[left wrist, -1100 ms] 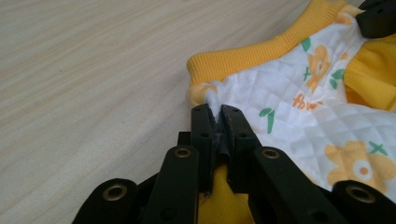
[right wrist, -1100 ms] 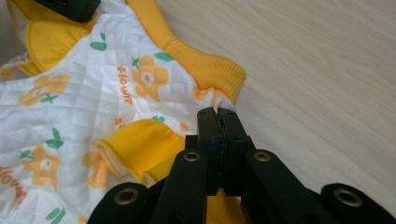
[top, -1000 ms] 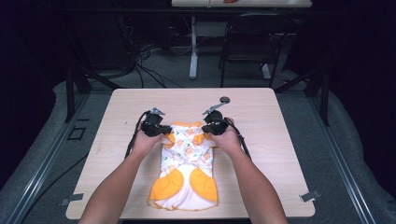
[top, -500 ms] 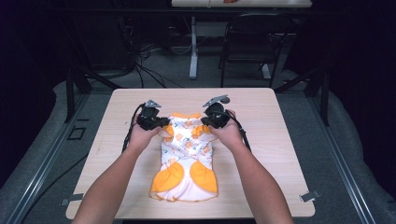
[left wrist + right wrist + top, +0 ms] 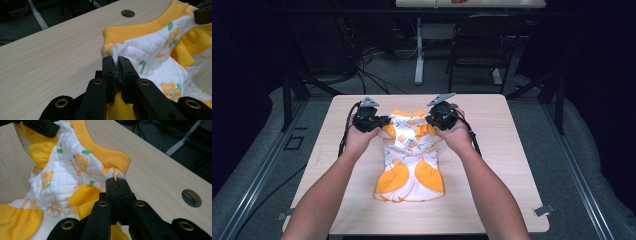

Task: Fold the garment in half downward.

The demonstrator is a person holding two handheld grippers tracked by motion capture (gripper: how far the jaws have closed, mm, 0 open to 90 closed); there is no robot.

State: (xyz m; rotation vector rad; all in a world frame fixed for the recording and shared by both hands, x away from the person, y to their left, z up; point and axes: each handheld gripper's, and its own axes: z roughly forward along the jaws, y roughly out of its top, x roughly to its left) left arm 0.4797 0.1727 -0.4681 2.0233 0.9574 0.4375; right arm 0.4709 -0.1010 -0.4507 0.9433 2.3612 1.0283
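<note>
High view: a small white quilted garment (image 5: 409, 155) with orange flower print and orange ruffles lies on the light wooden table (image 5: 502, 165), its ribbed orange collar toward the far edge and its hem toward the person. The person's forearms come in from the near side, one on each side of the garment. The left gripper (image 5: 379, 121) sits at the collar end on the garment's left shoulder, and the right gripper (image 5: 432, 120) sits at the matching spot on the right shoulder, so the cloth stretches between them.

Left gripper view: the left gripper (image 5: 117, 67) has its jaws pressed together on a pinch of white quilted fabric just below the end of the orange collar (image 5: 140, 30); the rest of the garment (image 5: 160, 62) spreads off to the right of the jaws, and a round hole (image 5: 127, 13) in the table lies beyond the collar.

Right gripper view: the right gripper (image 5: 117, 187) is likewise clamped on a fold of cloth at the other end of the collar (image 5: 110, 157), with the garment (image 5: 65, 177) spreading to the left of its jaws and the bare table (image 5: 155, 180) to the right, where a round hole (image 5: 191, 198) shows.
</note>
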